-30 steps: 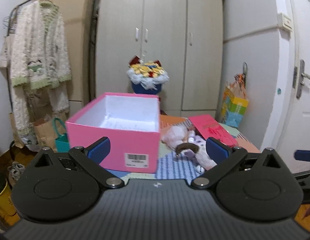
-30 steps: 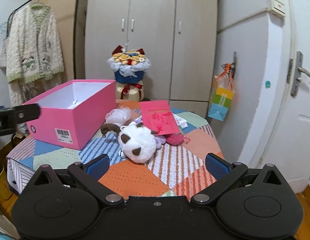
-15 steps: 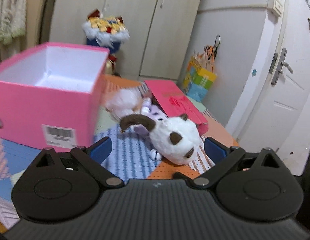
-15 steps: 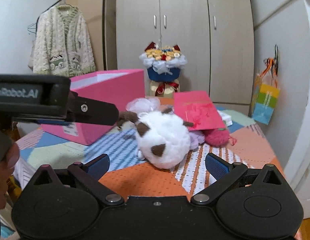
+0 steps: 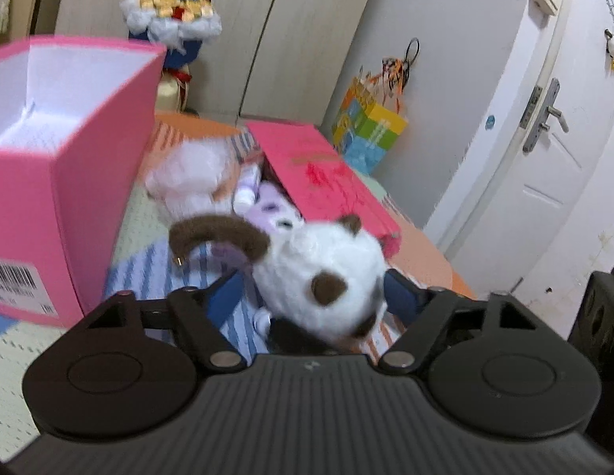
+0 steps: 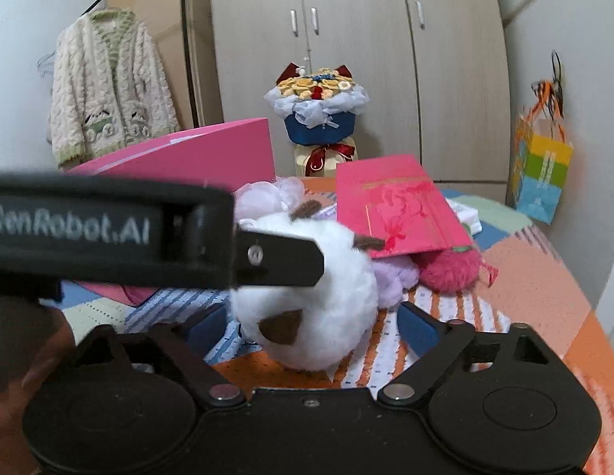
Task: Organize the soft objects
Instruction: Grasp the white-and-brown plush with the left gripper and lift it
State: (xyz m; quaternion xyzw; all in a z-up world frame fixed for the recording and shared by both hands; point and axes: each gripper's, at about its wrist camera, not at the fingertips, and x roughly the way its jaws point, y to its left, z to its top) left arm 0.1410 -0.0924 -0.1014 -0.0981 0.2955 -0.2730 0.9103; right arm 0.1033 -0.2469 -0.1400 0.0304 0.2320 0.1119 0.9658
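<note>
A white plush toy with brown horns and patches lies on the patchwork cloth. It sits between the open blue pads of my left gripper; I cannot tell whether the pads touch it. It also sits between the open pads of my right gripper, as the right wrist view shows. A purple plush, a pale fluffy toy and a pink furry toy lie behind it. The open pink box stands to the left, empty.
The pink box lid leans over the toys. A flower bouquet stands at the back by the wardrobe. A colourful gift bag hangs on the right. A cardigan hangs at the left. The left gripper's body crosses the right wrist view.
Both grippers have moved forward and down to the white plush toy, which now sits between both pairs of pads. The left gripper has swung right, away from the pink box.
</note>
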